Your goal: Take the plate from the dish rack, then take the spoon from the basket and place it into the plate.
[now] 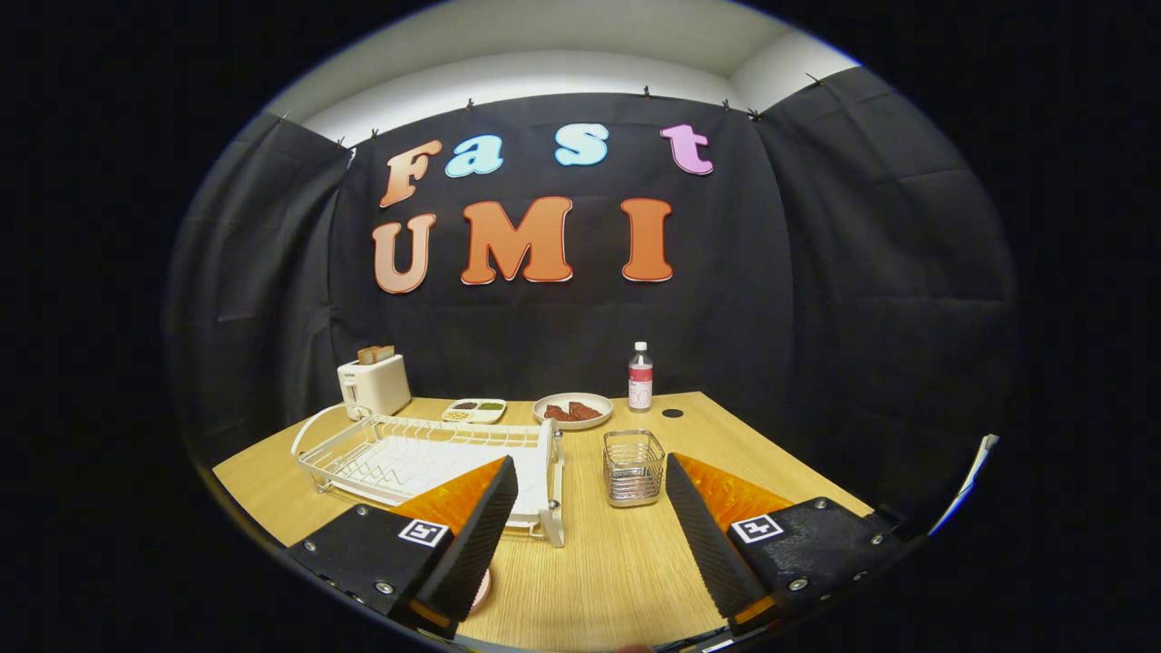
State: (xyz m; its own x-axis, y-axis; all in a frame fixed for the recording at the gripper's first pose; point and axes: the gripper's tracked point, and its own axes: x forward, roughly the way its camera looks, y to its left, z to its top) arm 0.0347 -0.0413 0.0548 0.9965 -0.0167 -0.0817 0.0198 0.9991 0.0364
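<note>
While gripper point(591, 508) hovers wide open above table point(599, 580), holding nothing, dish rack point(426, 458) looks empty; pinkish plate edge point(482, 589) peeks beside left finger. Wire basket point(634, 467) stands just ahead, spoon not discernible. Plate step likely done; spoon step left.

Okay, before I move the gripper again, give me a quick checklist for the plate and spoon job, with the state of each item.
1. Gripper open with nothing between the fingers: ok.
2. Dish rack within view, just ahead of the left finger: ok.
3. Plate to take standing in the rack: cannot tell, no plate is clear among the wires.
4. Spoon in the wire basket: cannot tell, the basket looks empty.
5. Bare table between the fingers for setting the plate down: ok.
</note>
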